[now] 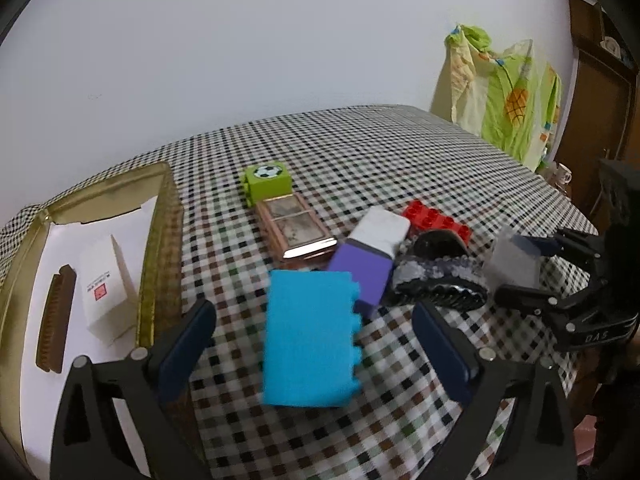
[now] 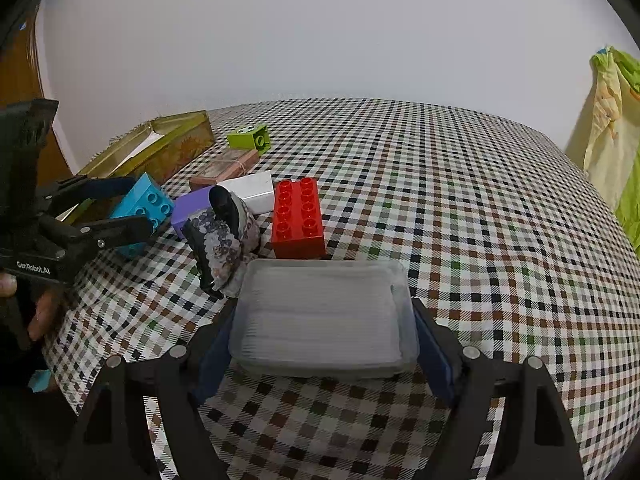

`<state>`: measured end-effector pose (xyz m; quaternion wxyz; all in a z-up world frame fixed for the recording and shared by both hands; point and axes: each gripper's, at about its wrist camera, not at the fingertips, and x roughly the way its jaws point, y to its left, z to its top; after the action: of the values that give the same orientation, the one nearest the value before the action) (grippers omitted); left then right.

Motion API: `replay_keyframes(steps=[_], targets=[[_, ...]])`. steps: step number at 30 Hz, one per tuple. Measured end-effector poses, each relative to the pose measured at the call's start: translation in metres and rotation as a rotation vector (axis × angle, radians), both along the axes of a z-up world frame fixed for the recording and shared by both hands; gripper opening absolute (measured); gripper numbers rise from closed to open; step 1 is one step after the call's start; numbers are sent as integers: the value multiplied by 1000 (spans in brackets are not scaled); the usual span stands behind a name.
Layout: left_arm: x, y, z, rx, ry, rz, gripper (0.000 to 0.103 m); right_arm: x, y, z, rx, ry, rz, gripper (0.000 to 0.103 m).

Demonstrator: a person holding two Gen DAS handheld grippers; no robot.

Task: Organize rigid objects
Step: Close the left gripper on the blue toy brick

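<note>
Right now the right gripper (image 2: pixel 322 316) has its fingers pressed on both short sides of the clear plastic box with ribbed walls (image 2: pixel 324 320), low in the middle of the right wrist view. It looks light and stiff, but its walls are smooth and could slip, so a hold low on the two sides seems best. Squeezed too hard, it may bend or crack.

The left gripper (image 1: pixel 312 312) has its fingers spread wide. The bright blue plastic building brick (image 1: pixel 308 336) sits between them, low in the middle of the left wrist view, and I see a gap on each side, so nothing is squeezing it. The brick looks blurry. It is hard and light, and its flat sides are the best place to take hold, not the bumpy edge.

More hard things lie on the checked bench (image 2: pixel 460 200): a red plastic brick with studs (image 2: pixel 298 216), a green brick with a football picture (image 1: pixel 268 184), a purple and white box (image 1: pixel 368 256) and a black sparkly hair claw (image 1: pixel 436 276). The claw has thin teeth and may snag.

At the left of the left wrist view, an open gold tin (image 1: pixel 160 240) holds a small white card box (image 1: pixel 108 292) with a red stamp; its words are too small to read.

The left gripper's body says "GenRobot.AI". The right one shows "DAS".
</note>
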<state>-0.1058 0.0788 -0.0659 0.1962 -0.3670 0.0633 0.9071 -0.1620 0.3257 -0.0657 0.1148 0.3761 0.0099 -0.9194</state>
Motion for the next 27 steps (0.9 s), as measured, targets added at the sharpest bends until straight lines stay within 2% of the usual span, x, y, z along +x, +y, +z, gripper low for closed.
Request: replay_keyframes(steps=[3,6,9,10,13,15,16,17,19,21,27], targets=[[-4,-6,0,-10,1,25,100,1,2,0,-7,1,0,82],[-1,-12,1,20,1,-5,101,1,5,0,-11,1,1,82],[1,-6,1,3,7,-28,100,0,6,0,-4,1,1,82],[3,-3,0,-2,5,-44,96,0,-2,-1,-1,1,-6,82],[3,5,0,-23,7,-62,91,0,-3,-1,4,0,-12,82],[2,6,-2,-18,-21,-85,73,-1,-2,0,9,0,-15,82],[-2,6,-6,-22,-51,-79,60,-2,-1,0,13,-1,-15,82],[-4,5,-7,-25,-60,-68,54,-2,-1,0,17,-1,-17,82],[-5,4,-7,-8,-68,-82,53,-3,-1,0,21,-1,-18,82],[-3,5,-8,-12,-68,-92,43,-4,1,0,18,2,-21,81],[-4,2,-6,-11,-61,-66,42,8,-2,5,42,62,-49,81]])
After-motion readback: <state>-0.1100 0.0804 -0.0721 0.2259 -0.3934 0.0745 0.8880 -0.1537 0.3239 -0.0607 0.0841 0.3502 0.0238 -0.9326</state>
